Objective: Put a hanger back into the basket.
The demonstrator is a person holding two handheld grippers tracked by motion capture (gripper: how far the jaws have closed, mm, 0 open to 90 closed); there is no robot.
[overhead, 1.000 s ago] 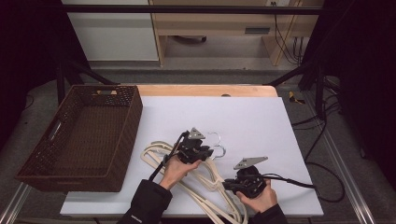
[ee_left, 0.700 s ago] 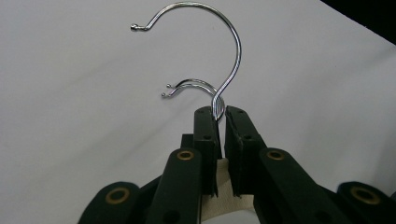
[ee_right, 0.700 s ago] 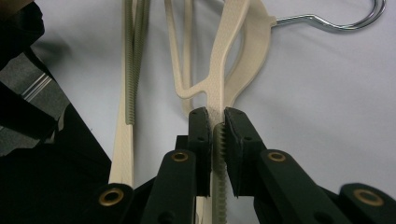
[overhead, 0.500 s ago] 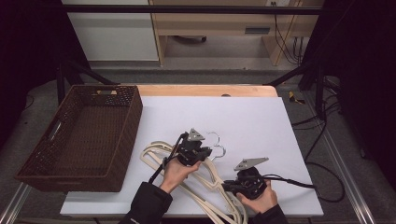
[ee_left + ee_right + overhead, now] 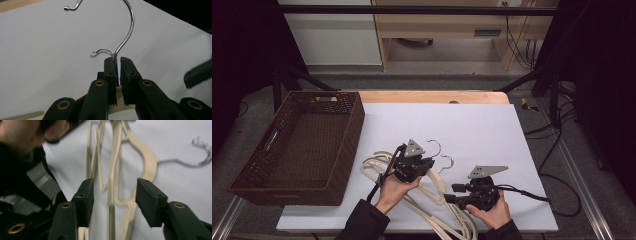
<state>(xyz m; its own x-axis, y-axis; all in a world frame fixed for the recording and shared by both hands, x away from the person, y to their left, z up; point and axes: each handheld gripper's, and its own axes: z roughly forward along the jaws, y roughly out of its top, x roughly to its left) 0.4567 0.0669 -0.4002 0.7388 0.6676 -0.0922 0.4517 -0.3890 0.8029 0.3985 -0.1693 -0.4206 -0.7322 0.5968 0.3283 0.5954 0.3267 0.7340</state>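
Across the white table top (image 5: 472, 125), the big brown wicker basket (image 5: 297, 145) sits at the left edge, and everything gets placed from it. Just to the basket's right lies a tangle of cream hangers (image 5: 432, 200), their arms fanning toward the near edge of the table, well outside the basket's wall. Next to the basket, the left gripper (image 5: 412, 167) is up over that pile, and in the left gripper view its black jaws are pressed together on the chrome hook (image 5: 125, 42) of one hanger, pinching the wire right at its neck, with the cream shoulder just beneath the pads. A second hook (image 5: 447, 161) lies on the sheet a little farther from the basket. Farthest from the basket, the right gripper (image 5: 457, 192) has just been opening; in the right gripper view its fingers (image 5: 86, 195) stand spread on either side of the cream arms, touching none that I can see.
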